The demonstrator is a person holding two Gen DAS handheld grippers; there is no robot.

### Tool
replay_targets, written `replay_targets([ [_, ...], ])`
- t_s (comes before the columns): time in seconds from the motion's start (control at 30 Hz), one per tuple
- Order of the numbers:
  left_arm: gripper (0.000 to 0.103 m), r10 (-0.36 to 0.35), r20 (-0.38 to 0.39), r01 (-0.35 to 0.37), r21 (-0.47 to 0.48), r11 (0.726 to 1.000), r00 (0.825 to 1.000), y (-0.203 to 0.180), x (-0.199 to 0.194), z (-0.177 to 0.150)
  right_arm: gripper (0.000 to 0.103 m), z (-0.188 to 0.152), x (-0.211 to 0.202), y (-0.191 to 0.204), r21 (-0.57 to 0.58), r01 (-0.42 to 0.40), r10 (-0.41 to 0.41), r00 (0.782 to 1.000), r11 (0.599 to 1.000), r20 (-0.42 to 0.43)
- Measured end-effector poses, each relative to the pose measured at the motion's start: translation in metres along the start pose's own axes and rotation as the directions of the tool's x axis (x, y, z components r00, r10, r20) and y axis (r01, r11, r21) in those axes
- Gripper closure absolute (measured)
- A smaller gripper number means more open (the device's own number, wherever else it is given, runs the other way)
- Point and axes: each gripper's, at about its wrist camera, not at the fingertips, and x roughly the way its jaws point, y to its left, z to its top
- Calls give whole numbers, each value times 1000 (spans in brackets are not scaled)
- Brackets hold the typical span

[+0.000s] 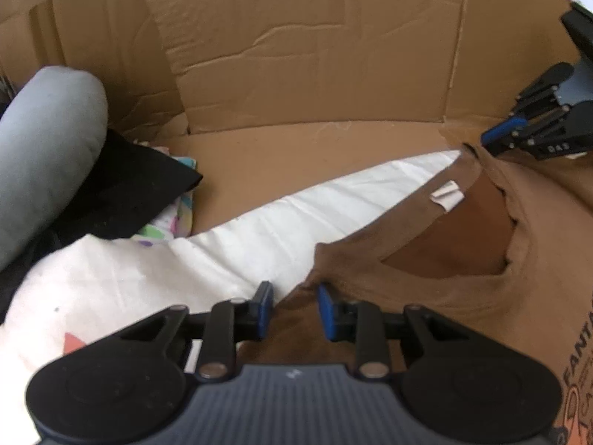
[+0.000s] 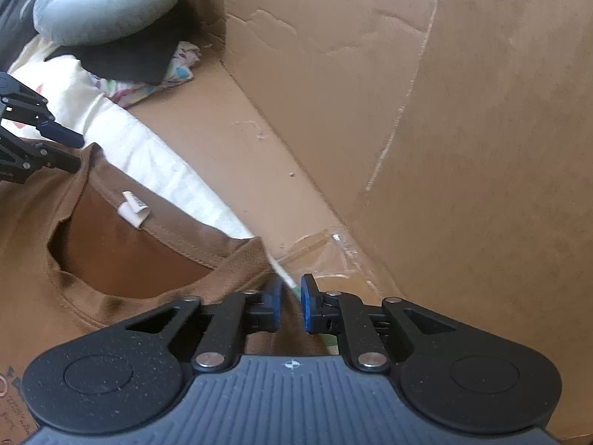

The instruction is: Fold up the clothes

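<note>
— Both tongs are down at the collar end of the brown T-shirt (image 1: 463,296). My left gripper (image 1: 294,309) stands at one shoulder corner, its blue pads parted, with a fold of brown cloth lying between them; I cannot tell whether they pinch it.

— And the right one?

— My right gripper (image 2: 292,304) is at the other shoulder corner, low in the right wrist view. Its pads are a little apart, with the shirt's edge running in between; again I cannot say they grip.

— Which way does the shirt point?

— Its neck opening (image 2: 122,256) faces the cardboard wall (image 1: 315,55), collar label (image 1: 447,195) on the far rim. The shoulder line runs across from one gripper to the other, and the body comes back toward me, with printed lettering (image 1: 578,356) at the lower right edge of the left wrist view.

— What lies under it?

— A white cloth (image 1: 222,244) on the cardboard floor (image 2: 237,148), showing beyond the collar. At the upper left of the right wrist view sit a grey neck pillow (image 2: 107,11), a black garment (image 2: 129,59) and a coloured patterned cloth (image 2: 163,78).
</note>
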Motion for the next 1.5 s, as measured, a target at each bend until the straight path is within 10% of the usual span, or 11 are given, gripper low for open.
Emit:
replay_targets([
  [0.47,80,78,33,-79,20,997,996,-27,-29,10,89,-11,-82,-24,43,-21,17,996,999,88],
  [0.57,66,61,69,-61,-13,998,996,-38,-41,17,89,-27,-111,-26,50,-8,3,995,999,96],
  [1.17,55,-103,144,114,-71,991,984,-168,-81,51,86,-196,-213,-51,395,155,-195,979,906,62],
  [1.5,50,-142,87,152,-130,980,986,-217,-65,4,69,-250,-206,-50,557,106,-183,979,824,84],
])
